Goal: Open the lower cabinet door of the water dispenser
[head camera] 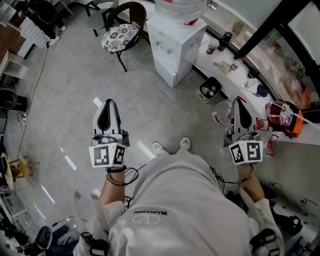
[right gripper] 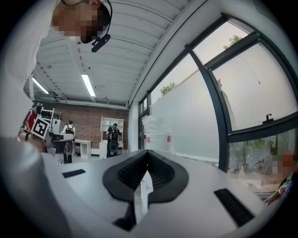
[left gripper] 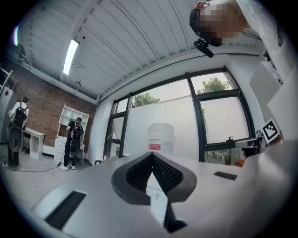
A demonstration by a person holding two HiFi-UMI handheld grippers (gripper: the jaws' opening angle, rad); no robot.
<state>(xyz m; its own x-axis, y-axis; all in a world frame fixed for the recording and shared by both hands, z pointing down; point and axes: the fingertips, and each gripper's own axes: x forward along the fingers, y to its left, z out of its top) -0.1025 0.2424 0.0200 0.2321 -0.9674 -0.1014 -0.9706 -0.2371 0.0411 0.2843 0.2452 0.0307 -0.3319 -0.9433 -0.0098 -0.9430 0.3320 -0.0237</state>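
The white water dispenser [head camera: 175,42] stands on the floor ahead of me, a clear bottle [head camera: 179,7] on top and its lower cabinet door [head camera: 165,66] closed. Both grippers are held level at waist height, well short of it. My left gripper [head camera: 106,106] is shut and holds nothing. My right gripper [head camera: 239,106] is shut too, also with nothing in it. In the left gripper view the bottle [left gripper: 160,137] rises just above the closed left gripper [left gripper: 152,155]. In the right gripper view the bottle [right gripper: 157,135] shows behind the closed right gripper [right gripper: 148,153].
A chair with a patterned cushion [head camera: 120,36] stands left of the dispenser. To its right a black bin [head camera: 210,90] sits under a low white ledge [head camera: 240,82] with bottles along the window. A cable [head camera: 65,80] trails over the floor. Two people [left gripper: 74,139] stand far back.
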